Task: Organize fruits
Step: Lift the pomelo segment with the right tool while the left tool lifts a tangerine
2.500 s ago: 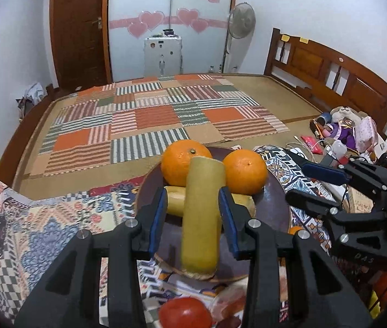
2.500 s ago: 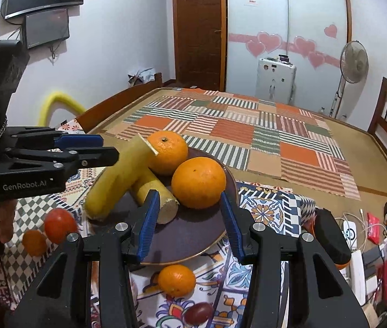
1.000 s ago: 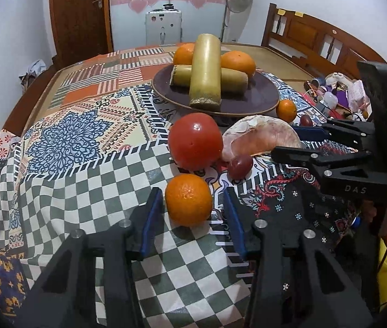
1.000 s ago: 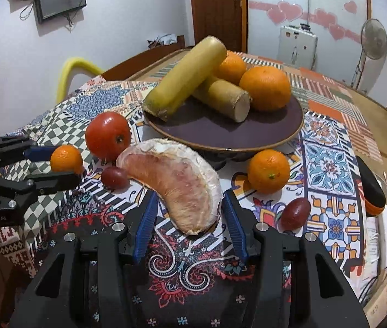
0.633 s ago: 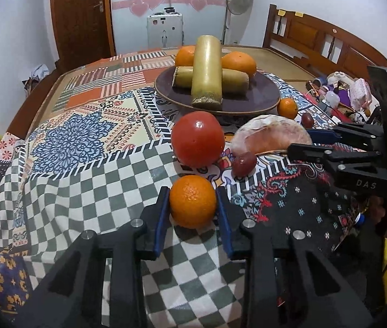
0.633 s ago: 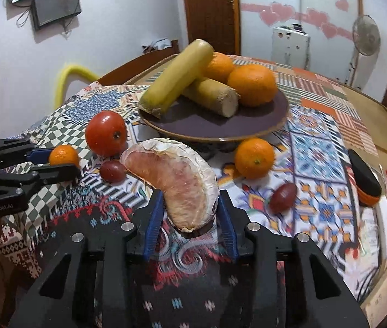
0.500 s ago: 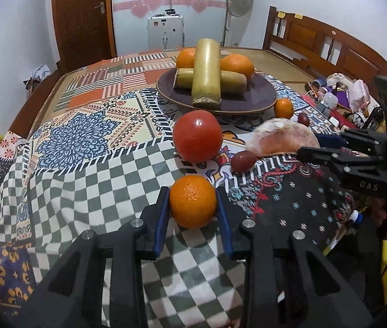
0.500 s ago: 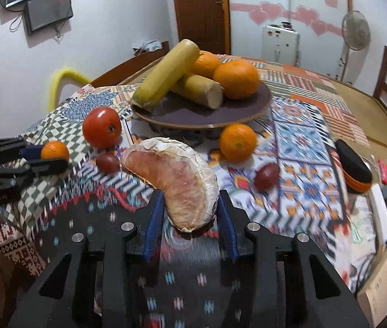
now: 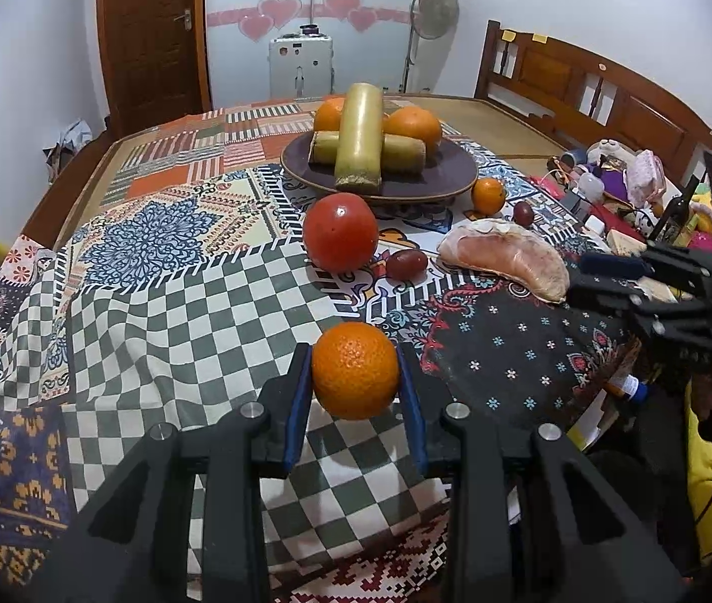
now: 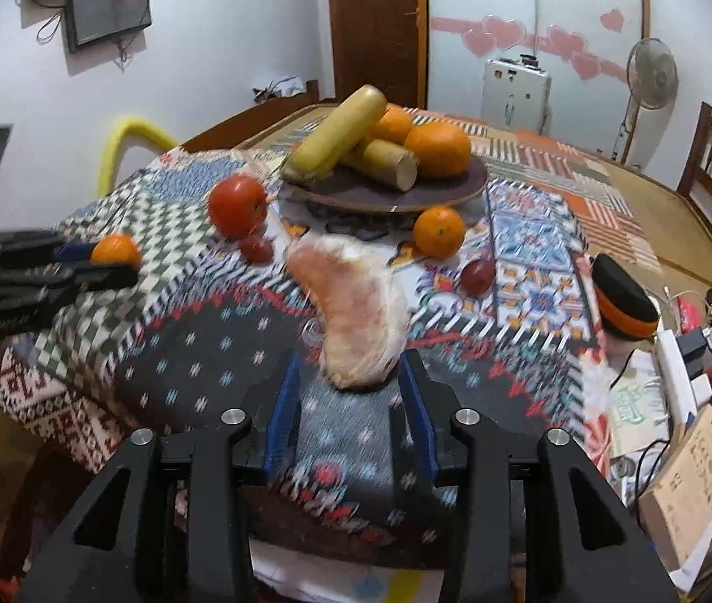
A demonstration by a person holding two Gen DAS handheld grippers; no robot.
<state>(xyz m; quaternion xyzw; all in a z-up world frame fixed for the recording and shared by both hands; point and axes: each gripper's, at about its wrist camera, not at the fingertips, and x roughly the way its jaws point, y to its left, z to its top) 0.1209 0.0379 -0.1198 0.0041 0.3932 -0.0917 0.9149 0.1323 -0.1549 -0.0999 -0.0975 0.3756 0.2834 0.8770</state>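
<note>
My left gripper (image 9: 356, 377) is shut on a small orange (image 9: 355, 370) and holds it above the checkered cloth; it also shows in the right wrist view (image 10: 114, 251). My right gripper (image 10: 353, 387) is shut on the near end of a peeled pomelo segment (image 10: 351, 311), seen from the left wrist view (image 9: 504, 261) lifted off the table. A dark plate (image 9: 436, 178) at the back holds two oranges and two sugarcane pieces (image 9: 358, 138). A red tomato (image 9: 340, 238), two dark grapes (image 9: 406, 264) and another small orange (image 9: 488, 195) lie on the table.
A black and orange case (image 10: 622, 301) lies at the table's right edge. Clutter, a box and cables (image 10: 683, 377) crowd the right side. A wooden bed frame (image 9: 582, 95) and a fan (image 9: 434, 5) stand behind. A yellow chair back (image 10: 129, 135) is on the left.
Both grippers have closed on their fruit and pulled back and up from the table: the left with the small orange, the right with the pomelo segment. The right view is blurred by motion.
</note>
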